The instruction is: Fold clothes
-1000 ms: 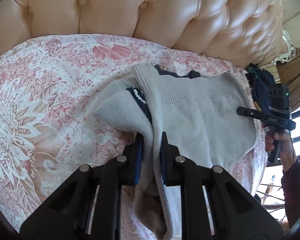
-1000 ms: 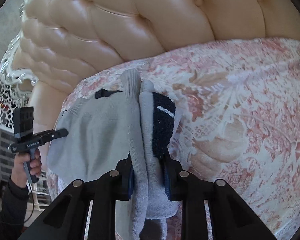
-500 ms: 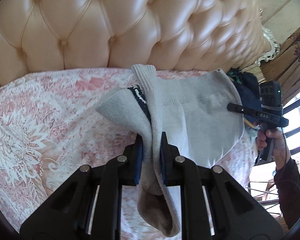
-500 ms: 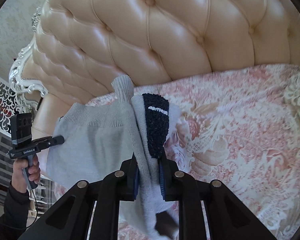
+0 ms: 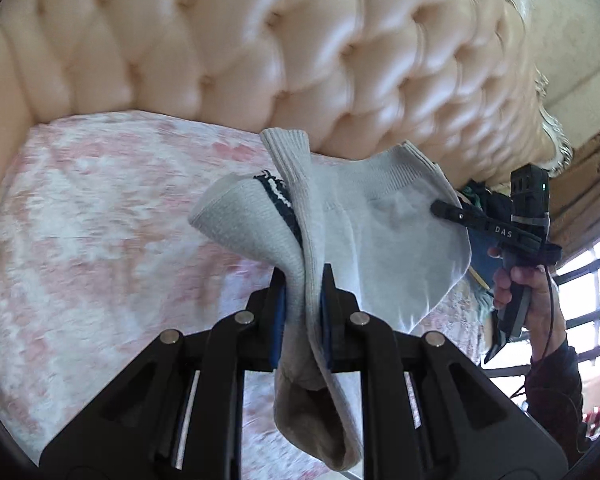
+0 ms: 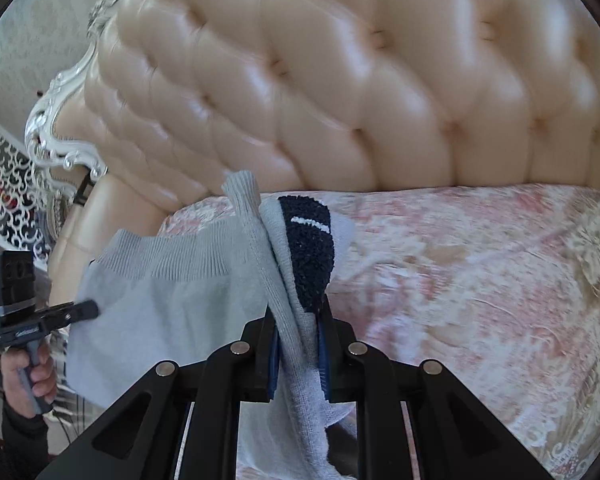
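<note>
A light grey sock point(image 5: 380, 232) with a ribbed cuff and a dark navy terry lining hangs stretched in the air between my two grippers. My left gripper point(image 5: 303, 280) is shut on one edge of it. My right gripper point(image 6: 298, 320) is shut on the other edge, where the navy lining point(image 6: 312, 248) shows. In the left wrist view the right gripper point(image 5: 496, 228) sits at the sock's right edge. In the right wrist view the left gripper point(image 6: 40, 320) sits at the sock's left edge. The sock's toe droops below the left gripper.
A pink floral bedspread point(image 5: 100, 240) lies below, also in the right wrist view point(image 6: 480, 280). A tufted cream leather headboard point(image 5: 260, 48) rises behind it. A dark garment point(image 5: 484, 200) lies at the bed's right end, near a window.
Both grippers have lifted the sock up off the bedspread toward the headboard. The sock now hangs free, and both grips are unchanged.
</note>
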`<state>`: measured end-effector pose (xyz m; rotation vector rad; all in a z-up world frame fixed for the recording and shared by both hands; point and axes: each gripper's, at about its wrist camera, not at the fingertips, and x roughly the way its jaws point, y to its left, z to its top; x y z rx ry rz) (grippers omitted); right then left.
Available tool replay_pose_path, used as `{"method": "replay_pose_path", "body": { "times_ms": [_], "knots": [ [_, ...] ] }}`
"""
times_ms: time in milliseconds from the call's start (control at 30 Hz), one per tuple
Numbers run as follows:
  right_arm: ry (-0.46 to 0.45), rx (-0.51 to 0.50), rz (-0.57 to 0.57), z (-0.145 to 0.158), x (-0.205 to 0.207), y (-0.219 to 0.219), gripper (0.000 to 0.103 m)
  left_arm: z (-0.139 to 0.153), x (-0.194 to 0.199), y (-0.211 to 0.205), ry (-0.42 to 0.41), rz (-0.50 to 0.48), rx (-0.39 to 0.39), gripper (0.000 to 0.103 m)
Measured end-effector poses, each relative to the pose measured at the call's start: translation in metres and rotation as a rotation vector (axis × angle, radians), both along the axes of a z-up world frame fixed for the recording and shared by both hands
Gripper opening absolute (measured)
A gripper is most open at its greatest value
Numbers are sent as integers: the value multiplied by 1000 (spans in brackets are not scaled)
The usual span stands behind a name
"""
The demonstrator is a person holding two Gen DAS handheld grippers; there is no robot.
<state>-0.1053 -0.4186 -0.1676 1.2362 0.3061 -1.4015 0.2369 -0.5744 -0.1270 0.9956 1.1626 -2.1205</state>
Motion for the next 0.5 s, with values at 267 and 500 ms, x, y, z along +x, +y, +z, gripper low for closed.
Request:
{"method": "replay_pose_path", "body": {
  "times_ms": [267,500],
  "knots": [
    [49,-16,153,38,92,-117,15,55,119,-33,-10,195,-87,17],
    [101,-17,318,45,220,-249,15,35,233,-26,31,504,-87,17]
  ]
}}
